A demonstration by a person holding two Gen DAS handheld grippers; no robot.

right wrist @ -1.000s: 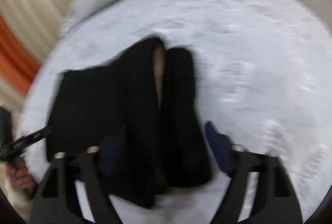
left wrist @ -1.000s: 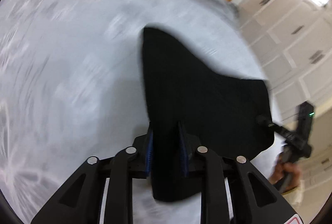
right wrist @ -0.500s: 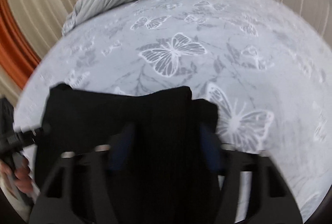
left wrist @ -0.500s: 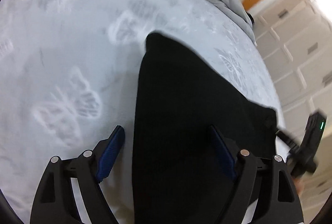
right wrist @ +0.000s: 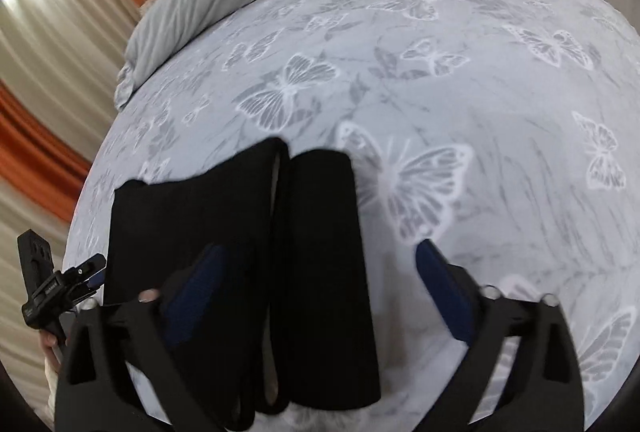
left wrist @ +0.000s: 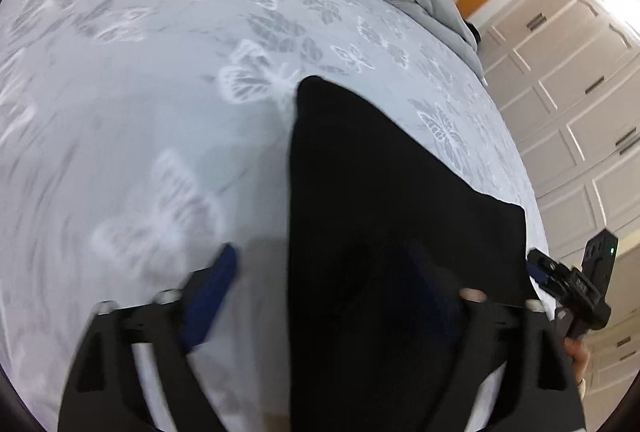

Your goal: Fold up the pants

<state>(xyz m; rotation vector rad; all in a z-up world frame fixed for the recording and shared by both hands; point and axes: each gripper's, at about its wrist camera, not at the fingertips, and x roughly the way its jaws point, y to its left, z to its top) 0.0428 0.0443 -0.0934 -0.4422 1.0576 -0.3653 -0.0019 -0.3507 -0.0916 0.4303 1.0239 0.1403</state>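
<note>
On bed (right wrist: 500,80), pants (right wrist: 320,252) now lie released; L gripper (left wrist: 324,296) & R gripper (right wrist: 320,296) jaws opening, earlier clamped.

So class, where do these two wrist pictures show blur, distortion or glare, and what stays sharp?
Left wrist view: fisheye bulges the bedspread; the left tongs and near bedspread smear, the black pants show no detail, and a bright light glares top right. Right wrist view: the butterfly print is crisp, the right tongs slightly soft, and the curtain glows.
</note>
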